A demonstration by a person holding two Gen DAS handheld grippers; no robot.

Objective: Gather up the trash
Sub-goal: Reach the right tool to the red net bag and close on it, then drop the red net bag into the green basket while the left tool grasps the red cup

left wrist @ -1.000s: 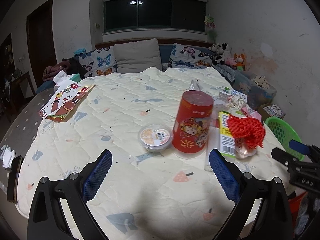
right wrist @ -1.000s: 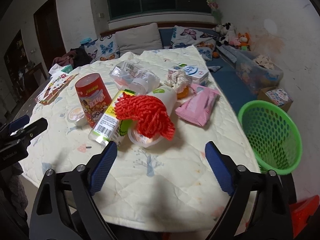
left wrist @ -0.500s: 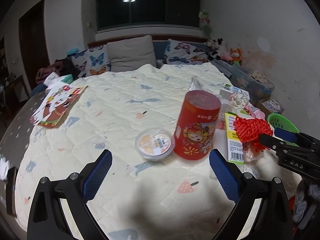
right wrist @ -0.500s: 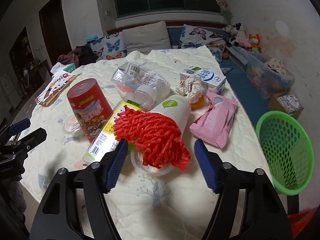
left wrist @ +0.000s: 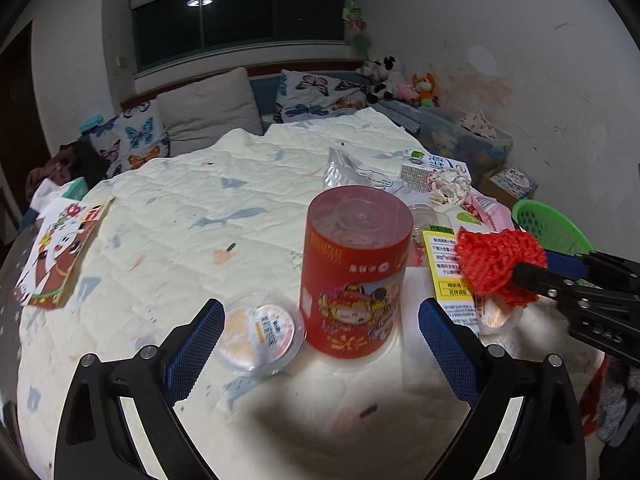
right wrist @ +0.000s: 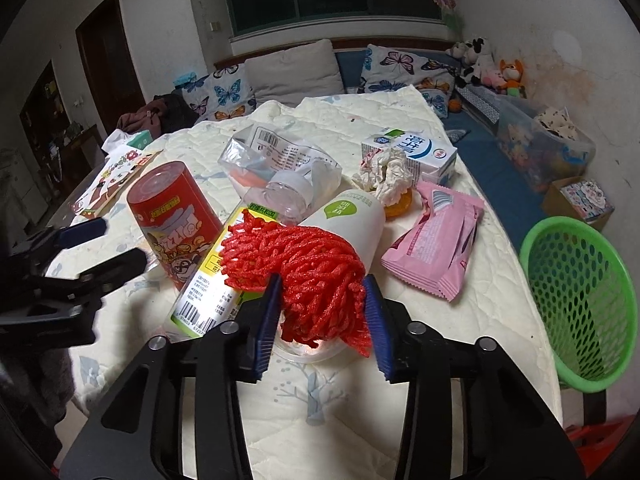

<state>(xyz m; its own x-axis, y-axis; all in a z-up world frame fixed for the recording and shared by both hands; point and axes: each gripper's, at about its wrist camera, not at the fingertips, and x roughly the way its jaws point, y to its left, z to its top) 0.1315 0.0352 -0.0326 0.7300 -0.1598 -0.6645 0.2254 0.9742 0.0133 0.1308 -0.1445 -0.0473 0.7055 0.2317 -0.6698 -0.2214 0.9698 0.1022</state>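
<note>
Right claw (right wrist: 322, 312) pinches red mesh (right wrist: 296, 264); left claw (left wrist: 320, 344) gapes empty near table edge (left wrist: 280, 420).

Black hand-held gripper (right wrist: 322, 312), blue ribbed pads (right wrist: 266, 320)

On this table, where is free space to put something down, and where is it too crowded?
Free: the quilt between the red canister and the picture book, and the near edge in front of the pink packet. Crowded: around the red mesh, bottle and milk carton.

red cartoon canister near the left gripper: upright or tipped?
Upright. The red cylindrical cartoon canister stands on its base on the quilted table cover, clear lid facing up, in both views.
</note>
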